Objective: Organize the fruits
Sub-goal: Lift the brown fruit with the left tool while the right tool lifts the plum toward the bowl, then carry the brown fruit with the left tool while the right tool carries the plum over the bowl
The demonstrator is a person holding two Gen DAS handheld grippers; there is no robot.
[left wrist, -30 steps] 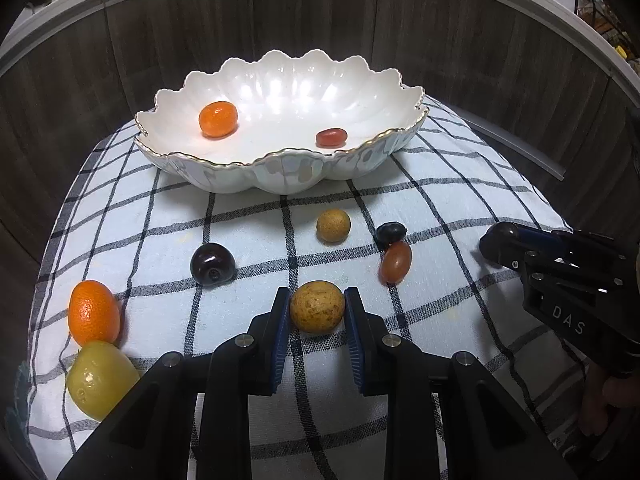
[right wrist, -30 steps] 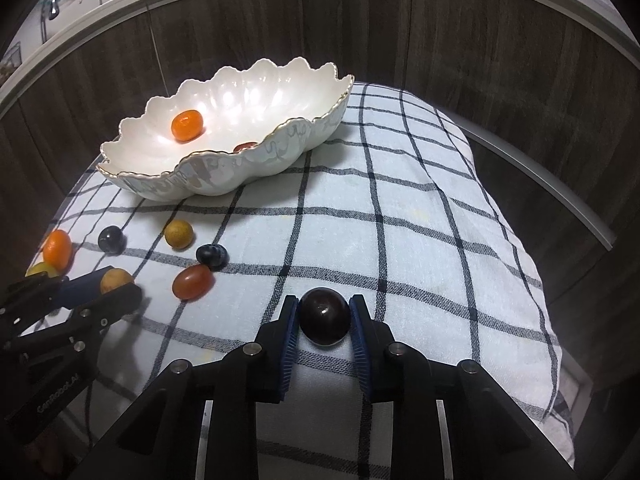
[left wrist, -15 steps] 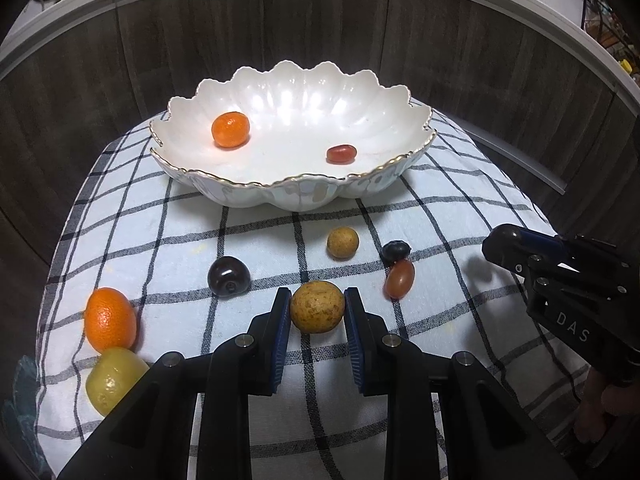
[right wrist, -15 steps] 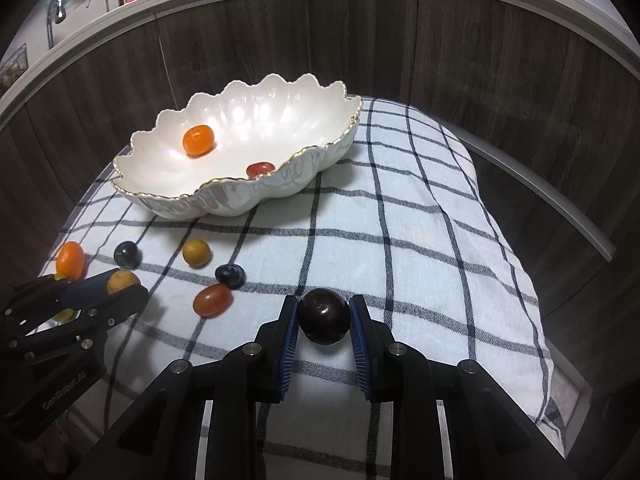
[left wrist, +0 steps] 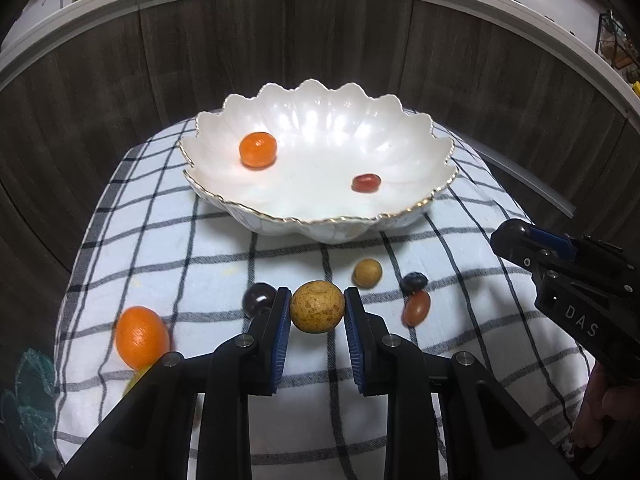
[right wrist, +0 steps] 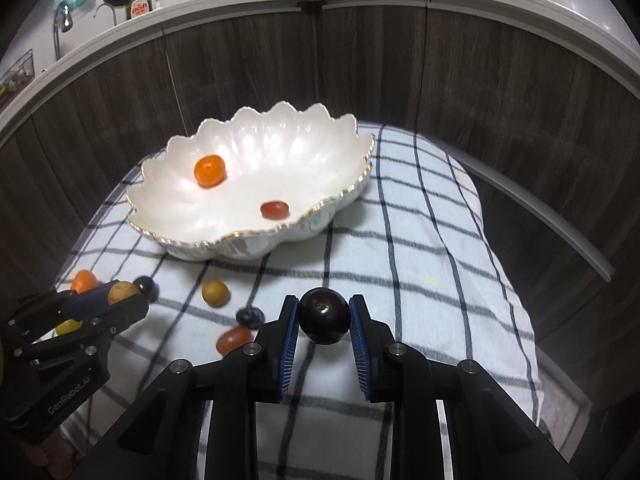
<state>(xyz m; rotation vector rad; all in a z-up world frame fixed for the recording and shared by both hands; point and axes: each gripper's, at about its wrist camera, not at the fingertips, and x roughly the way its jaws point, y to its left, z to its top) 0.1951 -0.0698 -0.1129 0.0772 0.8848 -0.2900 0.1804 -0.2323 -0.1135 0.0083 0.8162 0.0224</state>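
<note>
Left wrist view shows my left gripper [left wrist: 317,312] clenched on a tan speckled fruit [left wrist: 317,306], pinched at its sides between the blue pads, clear of the checked cloth [left wrist: 460,240]. Right wrist view shows my right gripper [right wrist: 323,322] clamped the same way on a dark round plum [right wrist: 323,315]. The scalloped white bowl [left wrist: 416,210] sits ahead of both, holding only a small orange [left wrist: 258,149] and a red oblong fruit [left wrist: 366,183]. Both held fruits are round and smooth, so I judge the main risk to be one squirting out of the narrow pads if I tilt or jerk. Carried too low, a gripper could clip the bowl's raised gold rim. Both hands heading for one bowl might also collide. Loose fruit on the cloth, like the blueberry [left wrist: 415,281], could roll off if bumped.
</note>
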